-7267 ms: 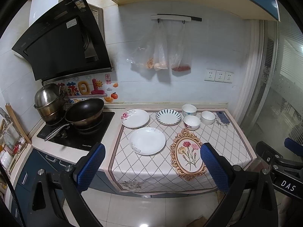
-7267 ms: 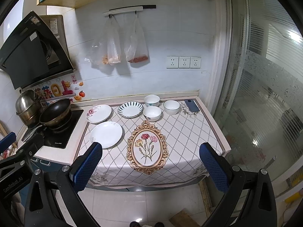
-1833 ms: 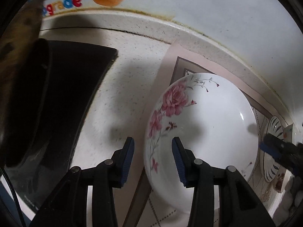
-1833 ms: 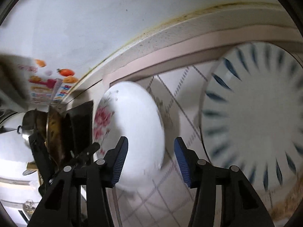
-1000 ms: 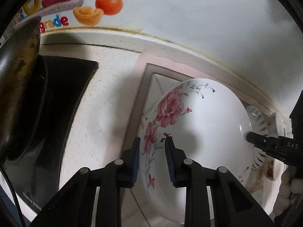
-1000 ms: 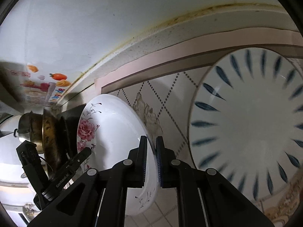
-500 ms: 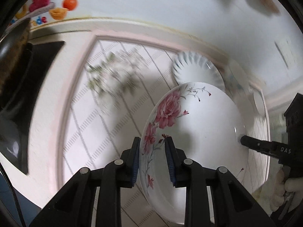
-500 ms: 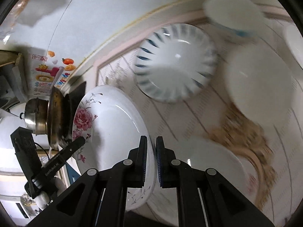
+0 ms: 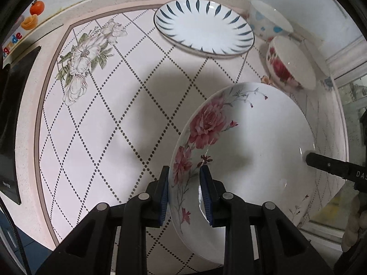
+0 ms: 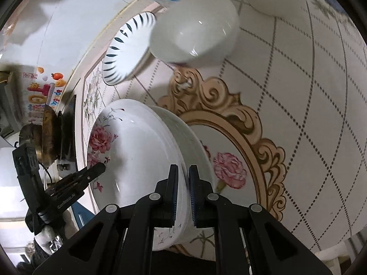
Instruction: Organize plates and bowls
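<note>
Above the patterned tabletop [image 9: 96, 119], a rose plate [image 9: 252, 146] hung tilted, gripped at opposite rim points by both tongs. It was a shallow white plate with pink roses and thin grey stems printed along one side of its glossy well. The left tongs [image 9: 184, 190] pinched its rim at about 7 o'clock in the left wrist view, blue pads narrow on either face. The right tongs [image 10: 182, 192] were nearly closed on the far rim, entering the left view at 3 o'clock. In the right wrist view a plain white plate [image 10: 195, 151] lay just behind the rose plate's edge, over a gold-framed flower oval [image 10: 238, 142]. At 12 o'clock from the held plate sat a blue-striped plate [image 9: 204, 32], and toward 1 o'clock stood a rose bowl [image 9: 289, 66] and a blue-dotted bowl [image 9: 268, 20]. A black cooktop [image 9: 13, 114] lay at 9 o'clock.
</note>
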`<move>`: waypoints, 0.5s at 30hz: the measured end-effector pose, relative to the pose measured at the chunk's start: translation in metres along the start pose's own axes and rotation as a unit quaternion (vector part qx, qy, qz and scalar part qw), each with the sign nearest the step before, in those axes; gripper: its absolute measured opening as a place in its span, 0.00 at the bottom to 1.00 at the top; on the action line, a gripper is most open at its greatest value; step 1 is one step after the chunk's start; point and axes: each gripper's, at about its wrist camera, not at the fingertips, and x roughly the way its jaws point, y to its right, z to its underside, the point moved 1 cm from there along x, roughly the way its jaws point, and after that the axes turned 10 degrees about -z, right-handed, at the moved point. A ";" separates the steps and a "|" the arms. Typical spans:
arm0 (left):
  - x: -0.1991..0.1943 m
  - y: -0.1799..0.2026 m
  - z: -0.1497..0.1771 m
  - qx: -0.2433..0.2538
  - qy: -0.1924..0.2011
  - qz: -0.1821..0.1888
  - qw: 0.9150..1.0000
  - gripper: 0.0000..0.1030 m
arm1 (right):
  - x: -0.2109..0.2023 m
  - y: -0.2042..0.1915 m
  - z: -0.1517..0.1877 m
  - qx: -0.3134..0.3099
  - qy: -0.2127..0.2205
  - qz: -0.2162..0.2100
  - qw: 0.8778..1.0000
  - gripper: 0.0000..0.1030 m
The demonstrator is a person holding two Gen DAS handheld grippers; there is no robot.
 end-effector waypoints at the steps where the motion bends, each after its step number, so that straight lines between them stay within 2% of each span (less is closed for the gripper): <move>1: 0.000 0.002 0.001 0.001 -0.001 -0.005 1.000 0.22 | 0.000 0.002 0.000 -0.002 0.000 0.001 1.000 0.11; 7: 0.003 0.007 0.000 0.008 0.001 -0.028 1.000 0.23 | 0.003 0.010 0.003 0.000 0.002 -0.011 1.000 0.11; 15: 0.019 0.010 0.000 0.003 -0.013 -0.045 0.999 0.23 | 0.011 0.007 0.005 -0.005 -0.009 -0.007 1.000 0.11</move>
